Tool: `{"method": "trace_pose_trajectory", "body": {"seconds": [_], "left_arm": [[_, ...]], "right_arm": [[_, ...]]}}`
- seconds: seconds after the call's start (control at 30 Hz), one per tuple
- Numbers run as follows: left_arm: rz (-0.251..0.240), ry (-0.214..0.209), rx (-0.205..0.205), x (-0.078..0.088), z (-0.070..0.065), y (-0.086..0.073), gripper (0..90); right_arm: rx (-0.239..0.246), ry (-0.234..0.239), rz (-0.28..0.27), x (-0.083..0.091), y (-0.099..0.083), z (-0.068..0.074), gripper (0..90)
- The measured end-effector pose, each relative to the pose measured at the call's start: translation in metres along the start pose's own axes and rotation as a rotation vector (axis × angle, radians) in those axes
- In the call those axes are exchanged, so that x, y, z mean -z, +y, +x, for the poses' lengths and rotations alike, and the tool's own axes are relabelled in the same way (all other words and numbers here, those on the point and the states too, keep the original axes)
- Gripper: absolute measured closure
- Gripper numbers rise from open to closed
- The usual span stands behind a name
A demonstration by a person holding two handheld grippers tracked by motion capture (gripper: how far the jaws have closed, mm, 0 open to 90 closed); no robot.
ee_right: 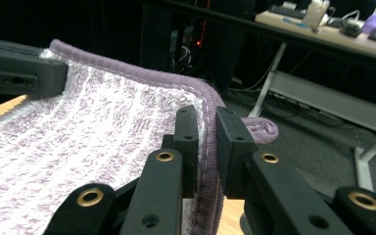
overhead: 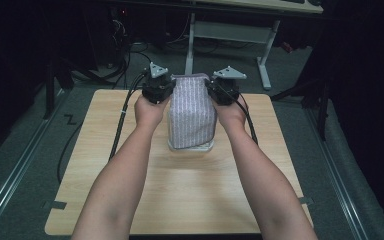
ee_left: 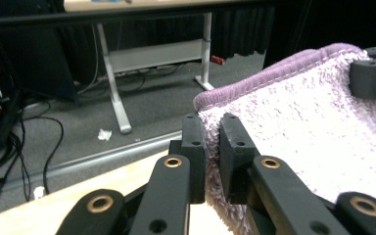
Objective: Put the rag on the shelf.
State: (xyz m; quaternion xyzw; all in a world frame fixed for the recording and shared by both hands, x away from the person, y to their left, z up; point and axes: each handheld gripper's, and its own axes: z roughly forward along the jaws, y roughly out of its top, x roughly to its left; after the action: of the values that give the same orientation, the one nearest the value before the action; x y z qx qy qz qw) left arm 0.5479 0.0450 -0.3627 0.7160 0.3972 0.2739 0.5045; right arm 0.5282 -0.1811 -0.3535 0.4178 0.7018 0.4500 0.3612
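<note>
High view: both grippers hold a lilac striped towel (overhead: 191,112) by its top corners, left gripper (overhead: 158,89) on one corner, right gripper (overhead: 223,90) on the other. Towel hangs stretched between them over the middle of the wooden table (overhead: 130,200); its bottom edge is bunched on the tabletop. Looks like a fold or lay-out step with the cloth partly lowered. Next move probably calls for both hands travelling together, keeping tension even so the cloth lands flat without creasing.

Left gripper view: jaws narrow, pinched on the towel (ee_left: 293,132) edge just under the hemmed corner; cloth sits between the pads. The other gripper (ee_left: 372,78) clamps the far corner.

Right gripper view: jaws narrow, clamped on the towel (ee_right: 103,137) hem; a small hanging loop (ee_right: 262,129) sticks out beyond them. The left gripper (ee_right: 24,73) is on the far corner.

Surroundings: light woodgrain top with rounded corners, tape tabs at the near edges. Grey carpet floor, dark room, a white-legged desk (overhead: 230,30) behind, cables on the floor at left.
</note>
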Motion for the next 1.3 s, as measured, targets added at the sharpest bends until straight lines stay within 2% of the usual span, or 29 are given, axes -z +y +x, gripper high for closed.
{"method": "trace_pose_trajectory", "body": {"seconds": [0.1, 0.2, 0.3, 0.37, 0.43, 0.77, 1.03, 1.2, 1.3], "left_arm": [[0.016, -0.003, 0.010, -0.003, 0.001, -0.005, 82.0], [0.051, -0.004, 0.039, -0.007, 0.003, -0.010, 78.3], [0.042, 0.007, 0.068, -0.006, 0.006, -0.013, 70.7], [0.040, 0.008, 0.067, -0.005, 0.007, -0.013, 66.9], [0.036, 0.010, 0.063, -0.004, 0.009, -0.013, 64.8], [0.026, 0.012, 0.052, 0.002, 0.008, -0.015, 63.0], [0.010, 0.014, 0.048, 0.011, 0.006, -0.015, 60.3], [0.000, 0.015, 0.047, 0.022, 0.005, -0.015, 57.4], [-0.012, 0.002, 0.049, 0.030, 0.002, -0.018, 56.2]], "right_arm": [[0.002, 0.002, 0.023, -0.003, -0.002, 0.000, 80.0], [-0.007, 0.008, 0.049, -0.008, -0.005, -0.001, 78.2], [-0.007, 0.002, 0.064, -0.011, -0.007, -0.002, 75.7], [-0.029, 0.019, 0.075, -0.014, -0.008, -0.004, 69.9], [-0.028, 0.031, 0.093, -0.016, -0.009, -0.005, 69.9], [-0.037, 0.040, 0.072, -0.012, -0.007, -0.005, 65.1], [-0.020, 0.033, 0.041, 0.004, 0.000, -0.005, 58.5], [-0.024, 0.041, 0.036, 0.013, -0.001, -0.008, 56.5], [-0.025, 0.047, 0.030, 0.020, -0.004, -0.009, 55.3]]}}
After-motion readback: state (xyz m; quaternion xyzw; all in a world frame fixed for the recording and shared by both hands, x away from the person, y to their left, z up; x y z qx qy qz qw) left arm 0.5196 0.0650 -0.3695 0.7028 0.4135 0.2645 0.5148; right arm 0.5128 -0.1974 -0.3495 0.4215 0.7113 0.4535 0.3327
